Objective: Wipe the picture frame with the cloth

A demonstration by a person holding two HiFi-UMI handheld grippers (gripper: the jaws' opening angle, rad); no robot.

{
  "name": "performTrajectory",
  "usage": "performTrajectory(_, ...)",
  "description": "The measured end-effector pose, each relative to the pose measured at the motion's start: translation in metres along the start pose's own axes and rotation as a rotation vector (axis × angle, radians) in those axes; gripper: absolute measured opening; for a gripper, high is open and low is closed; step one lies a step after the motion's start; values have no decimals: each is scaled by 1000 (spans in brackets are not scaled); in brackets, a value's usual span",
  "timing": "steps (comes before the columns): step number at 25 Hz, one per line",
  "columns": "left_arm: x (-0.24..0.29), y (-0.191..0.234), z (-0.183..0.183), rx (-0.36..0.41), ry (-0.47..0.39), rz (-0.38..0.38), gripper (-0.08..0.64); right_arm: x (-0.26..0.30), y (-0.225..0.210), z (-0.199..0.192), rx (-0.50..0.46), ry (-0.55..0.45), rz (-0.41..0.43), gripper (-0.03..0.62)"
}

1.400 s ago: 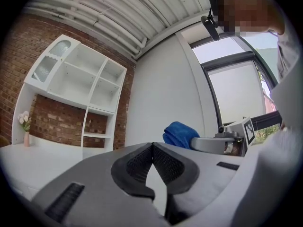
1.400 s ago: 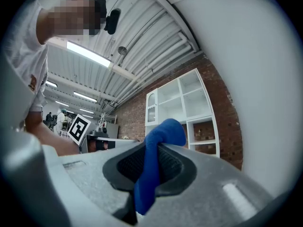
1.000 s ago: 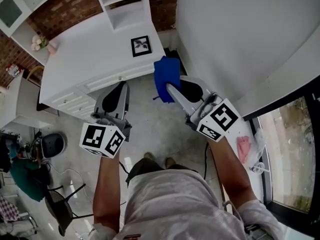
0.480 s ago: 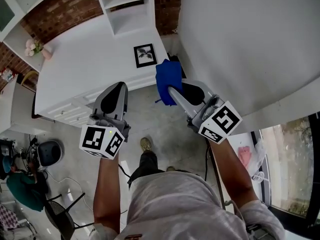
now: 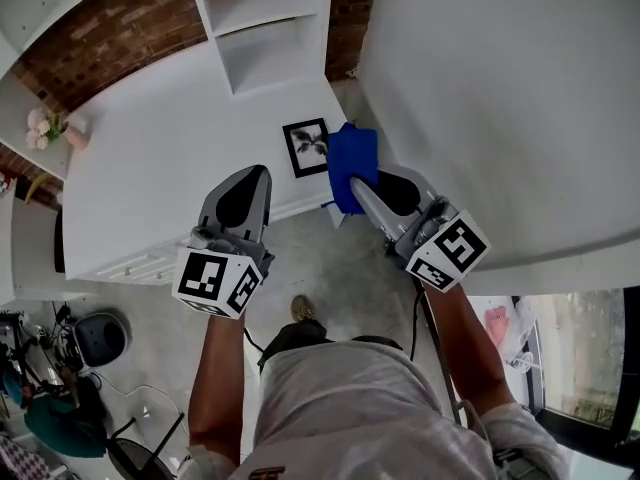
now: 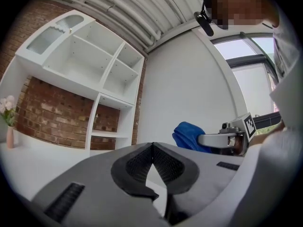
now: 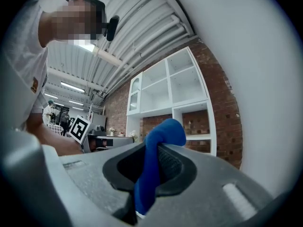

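Note:
A small black picture frame (image 5: 306, 147) with a dark plant print lies flat near the right front corner of the white desk (image 5: 160, 168). My right gripper (image 5: 352, 180) is shut on a blue cloth (image 5: 351, 164), which bunches above its tips just right of the frame; the same cloth (image 7: 154, 164) hangs pinched between the jaws in the right gripper view. My left gripper (image 5: 248, 180) is shut and empty, over the desk's front edge to the left of the frame. In the left gripper view the blue cloth (image 6: 191, 136) shows ahead on the right; the frame is hidden there.
A white shelf unit (image 5: 268, 28) stands at the back of the desk against a brick wall. A white wall (image 5: 500, 98) runs close along the right. A vase of pink flowers (image 5: 55, 126) sits at the desk's far left. Below the desk edge is concrete floor (image 5: 330, 268).
Both grippers have moved forward toward the desk. The frame and desk now sit nearer, and the blue cloth has come right beside the frame.

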State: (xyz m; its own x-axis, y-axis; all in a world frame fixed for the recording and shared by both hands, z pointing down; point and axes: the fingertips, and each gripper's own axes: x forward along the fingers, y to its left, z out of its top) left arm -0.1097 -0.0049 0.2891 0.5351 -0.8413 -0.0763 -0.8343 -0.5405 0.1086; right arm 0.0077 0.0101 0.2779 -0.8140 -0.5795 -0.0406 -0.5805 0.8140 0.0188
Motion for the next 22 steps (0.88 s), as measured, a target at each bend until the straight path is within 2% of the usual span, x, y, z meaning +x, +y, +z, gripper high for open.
performTrajectory(4,26,28,-7,-7,26,-51,0,33,-18,-9,7,23,-32,48)
performTrajectory(10,53,59,-29,-53,86,-65,0,60,-42,-27,21,74,-53,47)
performTrajectory(22,110,90,-95,-126,306,7,2,100,-100,-73,66,129,13,48)
